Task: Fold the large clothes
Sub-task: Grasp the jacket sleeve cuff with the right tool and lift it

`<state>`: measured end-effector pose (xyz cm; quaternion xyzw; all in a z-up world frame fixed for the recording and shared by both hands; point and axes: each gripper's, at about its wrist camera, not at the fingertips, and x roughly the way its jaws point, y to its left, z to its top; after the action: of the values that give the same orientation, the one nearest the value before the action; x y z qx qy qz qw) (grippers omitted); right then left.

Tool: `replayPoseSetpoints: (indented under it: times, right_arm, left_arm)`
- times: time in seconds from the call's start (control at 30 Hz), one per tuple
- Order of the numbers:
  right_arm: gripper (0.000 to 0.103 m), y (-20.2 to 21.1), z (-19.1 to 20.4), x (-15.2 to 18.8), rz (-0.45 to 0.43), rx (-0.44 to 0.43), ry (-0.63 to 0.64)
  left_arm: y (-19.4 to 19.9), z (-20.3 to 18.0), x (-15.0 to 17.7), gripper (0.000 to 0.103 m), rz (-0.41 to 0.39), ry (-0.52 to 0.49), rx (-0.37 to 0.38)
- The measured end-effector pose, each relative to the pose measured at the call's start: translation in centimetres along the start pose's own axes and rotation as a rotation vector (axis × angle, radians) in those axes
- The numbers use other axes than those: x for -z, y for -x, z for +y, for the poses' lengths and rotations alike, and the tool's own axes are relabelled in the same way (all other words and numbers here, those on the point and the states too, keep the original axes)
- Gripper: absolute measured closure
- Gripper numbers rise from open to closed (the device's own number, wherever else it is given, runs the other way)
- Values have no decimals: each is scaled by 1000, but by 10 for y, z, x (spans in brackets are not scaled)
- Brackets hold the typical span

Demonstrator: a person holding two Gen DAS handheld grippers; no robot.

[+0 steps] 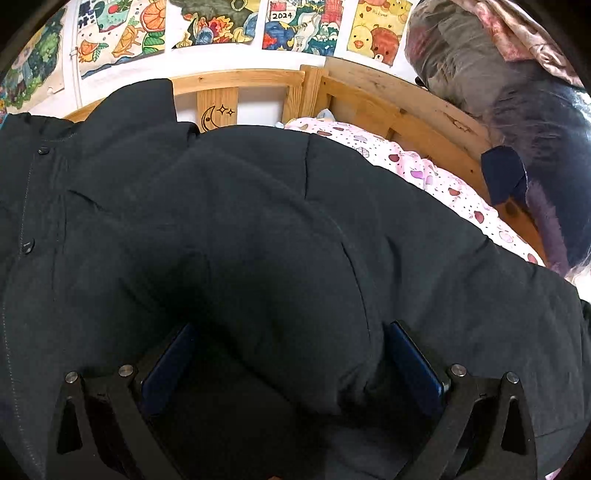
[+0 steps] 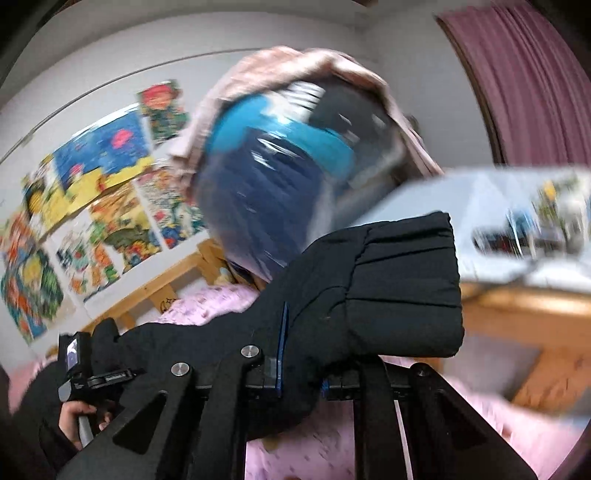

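Observation:
A black padded coat lies spread over the pink patterned bedding, its button placket at the left. My left gripper hovers low over it with its jaws wide apart, and a thick fold of the coat bulges up between the blue pads. In the right wrist view, my right gripper is shut on the coat's sleeve, holding the cuff end up in the air above the bed. A hand holds the left gripper's handle at the lower left.
A wooden bed frame rims the bed, below a wall of colourful posters. A pile of clothes and bags sits at the bed's right end. The right wrist view is motion-blurred, with a purple curtain at upper right.

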<state>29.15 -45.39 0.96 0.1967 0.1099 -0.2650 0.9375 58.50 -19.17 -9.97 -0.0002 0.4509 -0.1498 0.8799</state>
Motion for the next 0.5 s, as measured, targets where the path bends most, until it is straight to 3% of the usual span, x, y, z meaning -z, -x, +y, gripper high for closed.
replayPoseSetpoints:
  times: [0.2, 0.37, 0.5]
  right_arm:
    - [91, -4, 43, -37, -32, -128, 121]
    - [91, -9, 98, -43, -24, -260, 256]
    - [91, -11, 131, -24, 60, -344, 361]
  left_arm:
    - [47, 21, -2, 0, -36, 65, 25]
    - [104, 58, 11, 0, -52, 174, 160]
    - [137, 77, 28, 0, -58, 230, 275]
